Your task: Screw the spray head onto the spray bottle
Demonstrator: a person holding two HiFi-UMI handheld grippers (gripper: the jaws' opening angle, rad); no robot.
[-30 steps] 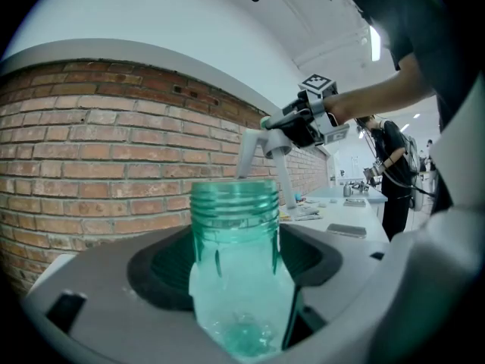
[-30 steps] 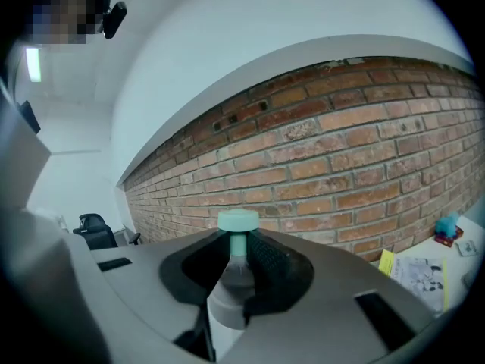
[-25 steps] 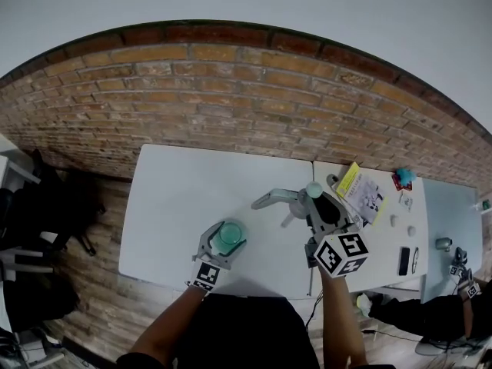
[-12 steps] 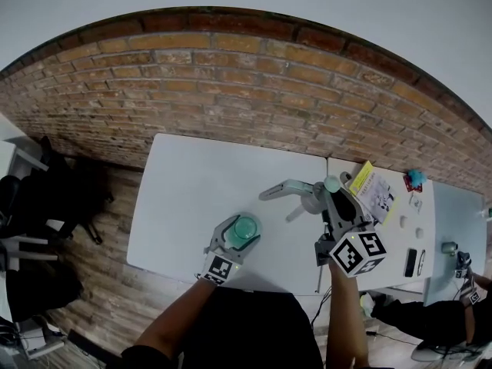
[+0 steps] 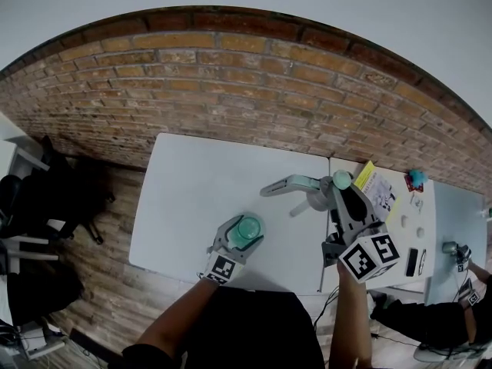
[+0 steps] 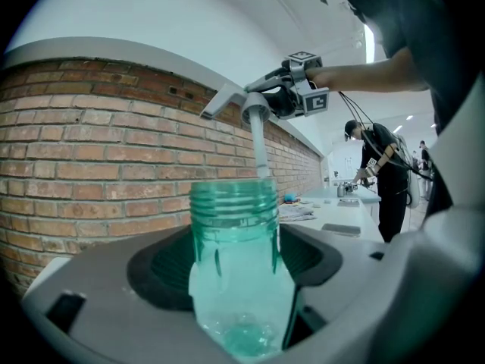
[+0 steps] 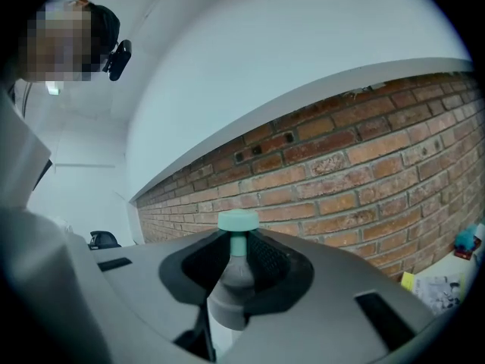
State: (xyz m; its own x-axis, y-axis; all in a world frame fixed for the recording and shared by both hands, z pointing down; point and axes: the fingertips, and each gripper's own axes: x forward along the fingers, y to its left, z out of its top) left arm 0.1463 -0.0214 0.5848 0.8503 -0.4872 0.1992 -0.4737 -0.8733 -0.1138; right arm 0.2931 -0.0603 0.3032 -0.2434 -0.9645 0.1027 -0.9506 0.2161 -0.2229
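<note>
Nearly level — left claw (image 5: 247, 229) on bottle (image 6: 235, 264), right claw (image 5: 339, 184) higher

Spray head (image 5: 296, 184) hangs right of bottle (image 5: 247, 229), above table (image 5: 192, 198).

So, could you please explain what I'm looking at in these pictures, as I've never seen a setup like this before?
There is no robot here. A person holds a hand-operated two-jaw gripper in each hand, and each gripper bears a cube with square markers. The wide picture comes from a camera on the person's head, looking down at a white table in front of a brick wall. The other two pictures come from cameras riding on the grippers, looking along their jaws.

The left gripper is closed on a clear green spray bottle, which is upright with its threaded neck open. The right gripper is closed on the grey spray head. It holds the head in the air, apart from the bottle, with the tube hanging down. Printed papers lie further right.
</note>
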